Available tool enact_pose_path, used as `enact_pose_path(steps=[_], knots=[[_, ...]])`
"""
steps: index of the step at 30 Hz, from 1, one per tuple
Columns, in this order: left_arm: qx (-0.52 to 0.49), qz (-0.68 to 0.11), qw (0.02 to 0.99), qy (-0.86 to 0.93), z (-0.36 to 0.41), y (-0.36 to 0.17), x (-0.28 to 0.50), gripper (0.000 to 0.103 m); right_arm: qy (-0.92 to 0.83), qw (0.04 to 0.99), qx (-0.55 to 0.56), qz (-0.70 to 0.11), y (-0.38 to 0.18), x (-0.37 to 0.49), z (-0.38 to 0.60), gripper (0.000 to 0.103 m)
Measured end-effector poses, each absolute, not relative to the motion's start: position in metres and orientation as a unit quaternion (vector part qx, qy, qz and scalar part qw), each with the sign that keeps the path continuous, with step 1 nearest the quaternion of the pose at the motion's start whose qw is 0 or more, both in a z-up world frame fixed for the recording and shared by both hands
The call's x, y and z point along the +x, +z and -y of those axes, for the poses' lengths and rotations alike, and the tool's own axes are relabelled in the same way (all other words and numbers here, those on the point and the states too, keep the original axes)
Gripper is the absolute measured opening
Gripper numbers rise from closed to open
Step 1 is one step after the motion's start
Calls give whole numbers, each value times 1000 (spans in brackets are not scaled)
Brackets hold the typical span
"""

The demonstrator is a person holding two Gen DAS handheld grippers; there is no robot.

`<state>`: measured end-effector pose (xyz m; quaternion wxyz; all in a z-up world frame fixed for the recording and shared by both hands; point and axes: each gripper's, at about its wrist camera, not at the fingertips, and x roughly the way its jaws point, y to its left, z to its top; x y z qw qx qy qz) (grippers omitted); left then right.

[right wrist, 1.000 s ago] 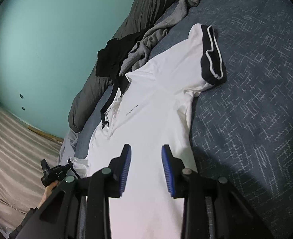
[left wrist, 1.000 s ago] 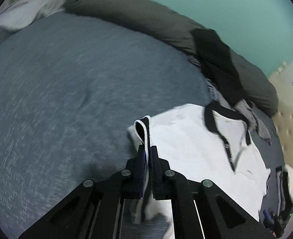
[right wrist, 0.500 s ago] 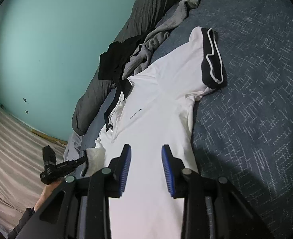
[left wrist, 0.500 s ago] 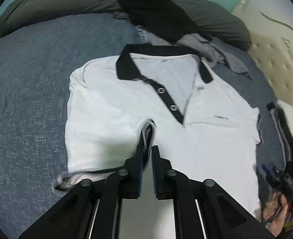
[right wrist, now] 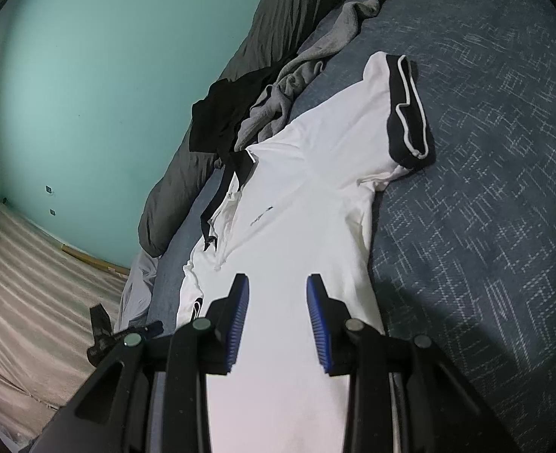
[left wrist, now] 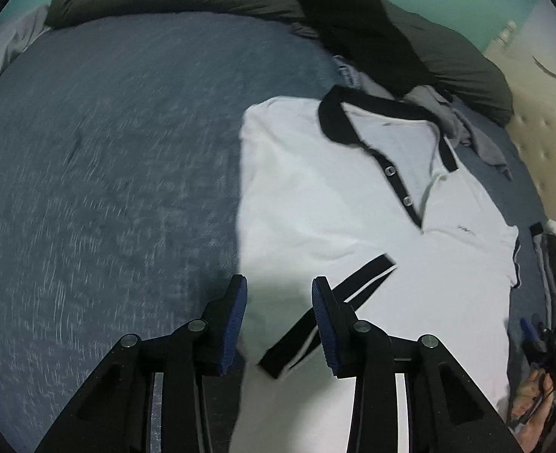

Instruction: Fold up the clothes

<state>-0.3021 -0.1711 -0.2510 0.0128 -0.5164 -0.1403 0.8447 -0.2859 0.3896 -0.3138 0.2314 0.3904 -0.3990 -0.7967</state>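
The left hand-held gripper [left wrist: 279, 304] hangs over the bed [left wrist: 108, 188] with its jaws apart; they have just been opening, and nothing is pinched between the blue pads. Just ahead of and below its right finger lies the black-banded sleeve cuff [left wrist: 330, 309], folded in across the front of the white polo shirt [left wrist: 308, 204], loose on the cloth. The shirt spreads ahead and to the right of this hand-held gripper, collar [left wrist: 338, 120] at the far end, against a heap of dark and grey clothes [left wrist: 372, 37].

The right hand-held gripper [right wrist: 278, 315] hovers over the lower body of the same shirt [right wrist: 308, 207], jaws parted a moderate way and holding nothing. Ahead and to its right, the other sleeve [right wrist: 402, 109] lies stretched out flat on the blue bedcover [right wrist: 485, 226]. A teal wall [right wrist: 89, 75] stands beyond on the left.
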Motion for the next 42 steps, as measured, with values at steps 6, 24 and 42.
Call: enact_pose_path(steps=[6, 24, 42], knots=[[-516, 163, 15, 841, 176, -265, -286, 29, -796, 233, 391, 399, -314, -285, -389, 32], [-496, 272, 23, 825, 191, -291, -251, 4, -794, 235, 389, 403, -313, -286, -392, 32], [-456, 284, 0, 843, 208, -283, -254, 14, -798, 236, 405, 378, -315, -285, -378, 33]])
